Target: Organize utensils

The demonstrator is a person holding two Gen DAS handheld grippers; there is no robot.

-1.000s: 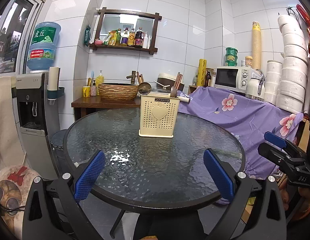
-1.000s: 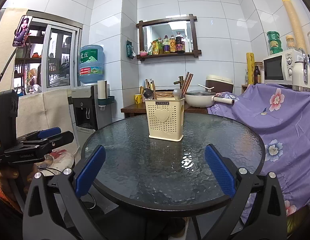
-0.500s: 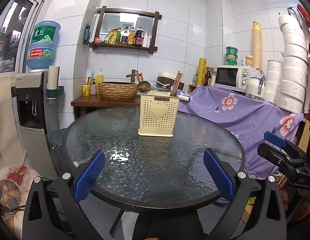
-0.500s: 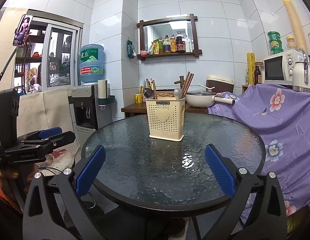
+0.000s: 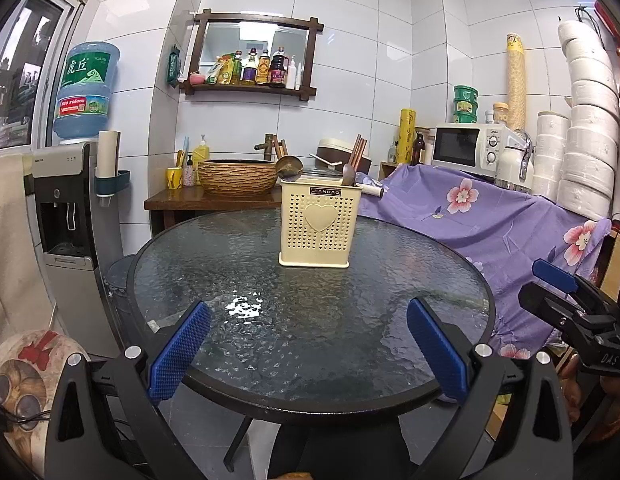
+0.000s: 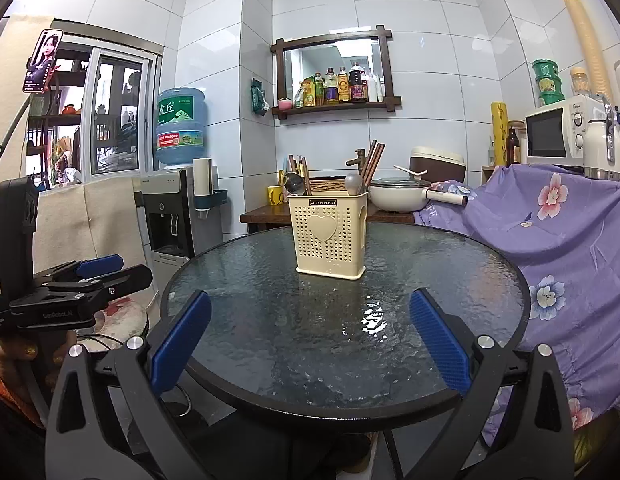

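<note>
A cream perforated utensil holder (image 5: 318, 226) with a heart on its front stands upright on the round glass table (image 5: 270, 320); it also shows in the right wrist view (image 6: 329, 236). Spoons (image 6: 353, 184), a ladle (image 5: 289, 166) and brown chopsticks (image 6: 371, 160) stick up out of it. My left gripper (image 5: 308, 350) is open and empty above the table's near edge, well short of the holder. My right gripper (image 6: 310, 344) is open and empty, also at the near edge. Each gripper shows from the side in the other's view.
A purple flowered cloth (image 5: 489, 216) covers furniture to the right, with a microwave (image 5: 465, 146) on it. A water dispenser (image 5: 66, 216) stands left of the table. A wooden side table with a woven basin (image 5: 238, 176) and a pot (image 6: 397, 198) is behind.
</note>
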